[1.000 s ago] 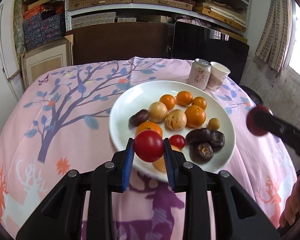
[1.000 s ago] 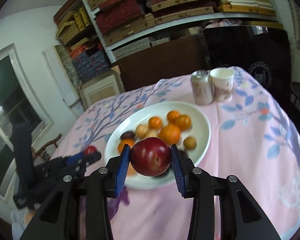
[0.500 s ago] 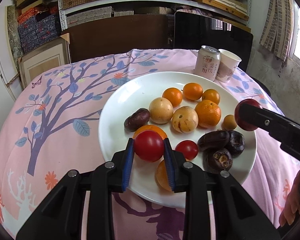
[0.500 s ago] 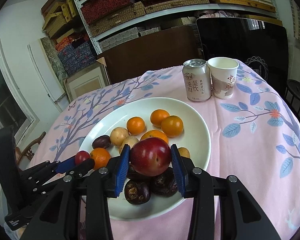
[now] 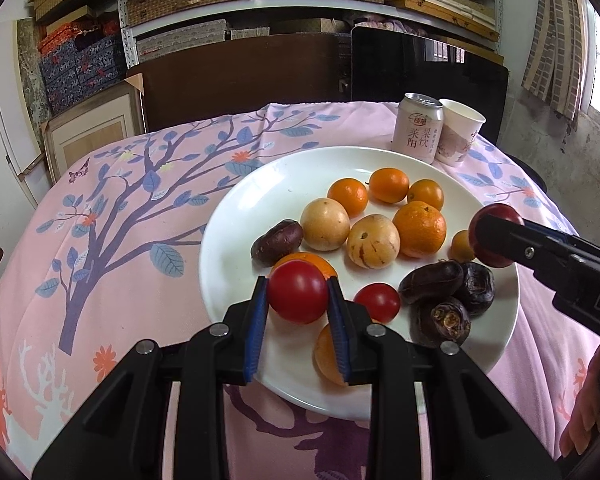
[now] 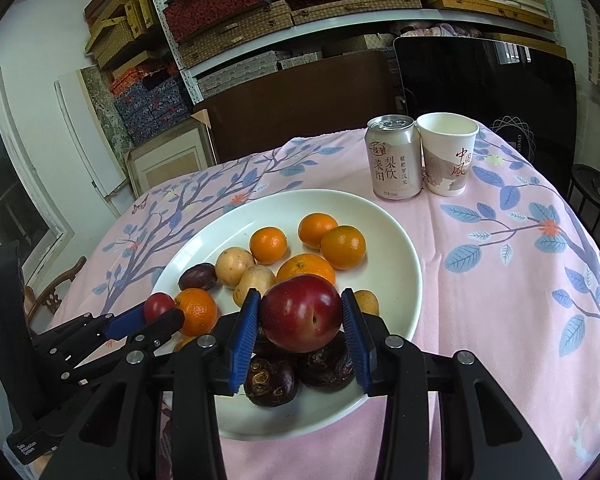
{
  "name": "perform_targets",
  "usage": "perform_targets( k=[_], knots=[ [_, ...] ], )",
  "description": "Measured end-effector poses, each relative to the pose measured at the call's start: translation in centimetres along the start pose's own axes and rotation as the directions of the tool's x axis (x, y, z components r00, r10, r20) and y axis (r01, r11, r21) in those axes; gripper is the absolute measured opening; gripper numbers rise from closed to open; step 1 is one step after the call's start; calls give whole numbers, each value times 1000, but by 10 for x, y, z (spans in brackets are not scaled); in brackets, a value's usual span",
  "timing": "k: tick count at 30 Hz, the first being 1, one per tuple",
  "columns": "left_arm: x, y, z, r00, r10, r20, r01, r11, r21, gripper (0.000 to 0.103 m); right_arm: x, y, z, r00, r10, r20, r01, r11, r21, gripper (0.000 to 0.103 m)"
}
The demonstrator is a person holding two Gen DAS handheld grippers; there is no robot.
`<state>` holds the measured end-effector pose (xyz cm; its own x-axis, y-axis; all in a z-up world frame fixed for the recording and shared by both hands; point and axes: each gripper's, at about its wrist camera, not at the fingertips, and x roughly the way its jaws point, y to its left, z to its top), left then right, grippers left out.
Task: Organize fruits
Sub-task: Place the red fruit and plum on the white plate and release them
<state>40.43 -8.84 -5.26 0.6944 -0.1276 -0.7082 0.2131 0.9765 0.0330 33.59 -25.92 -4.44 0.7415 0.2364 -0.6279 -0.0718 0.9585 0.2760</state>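
Observation:
A white plate on the pink cloth holds several oranges, two pale round fruits, dark wrinkled fruits and a small red tomato. My left gripper is shut on a red tomato over the plate's near left part, above an orange. The same tomato shows at left in the right wrist view. My right gripper is shut on a dark red plum, above the dark fruits at the plate's near edge. That plum appears at the right rim in the left wrist view.
A drink can and a paper cup stand just behind the plate. A dark chair back and a black panel stand past the table's far edge, with shelves of boxes behind. A hand shows at lower right.
Both grippers came forward and down over the plate with their fruits still gripped, then held still for the last half second.

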Motion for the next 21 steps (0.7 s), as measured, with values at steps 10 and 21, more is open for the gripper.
perform_targets(
  k=[10,21],
  knots=[
    [-6,-1,1,999,11,32,-11,1000,-1,59,3,-6,1,1000,5,-1,-5,1000,28,48],
    [-16,-6,1,996,47,73,-48,999,17,75,-9,-11,5,999,10,44,-12,998,54,58]
  ],
)
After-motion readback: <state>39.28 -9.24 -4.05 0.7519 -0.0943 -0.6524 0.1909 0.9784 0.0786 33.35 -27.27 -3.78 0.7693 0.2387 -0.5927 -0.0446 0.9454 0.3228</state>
